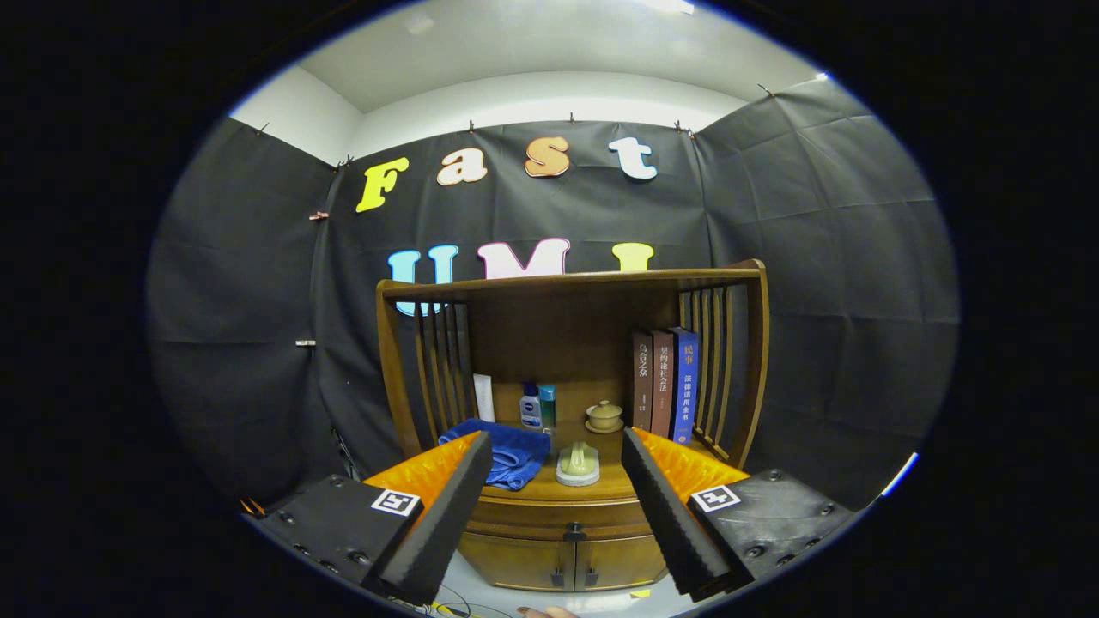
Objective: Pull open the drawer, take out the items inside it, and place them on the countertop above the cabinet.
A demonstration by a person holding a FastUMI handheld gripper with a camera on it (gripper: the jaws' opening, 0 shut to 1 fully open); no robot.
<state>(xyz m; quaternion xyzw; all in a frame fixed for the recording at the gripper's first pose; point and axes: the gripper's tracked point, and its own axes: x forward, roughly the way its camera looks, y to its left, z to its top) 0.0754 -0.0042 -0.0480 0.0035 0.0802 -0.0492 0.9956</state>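
1. Gripper view looks straight at the wooden cabinet (562,549); the fingers (446,506) are spread wide with nothing between them, well short of it.
2. Its drawer (562,515) sits flush under the surface (601,491) front edge, knob (573,530) centred, so the contents are hidden.
3. A blue towel (506,455), soap dish (578,464), bottles (537,407) and books (665,384) rest on the surface; this fits either a closed, unemptied drawer or one emptied and shut.

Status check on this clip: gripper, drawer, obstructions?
Gripper open, holding nothing, short of cabinet. Drawer shut, knob untouched. Blue towel, soap dish already on countertop.
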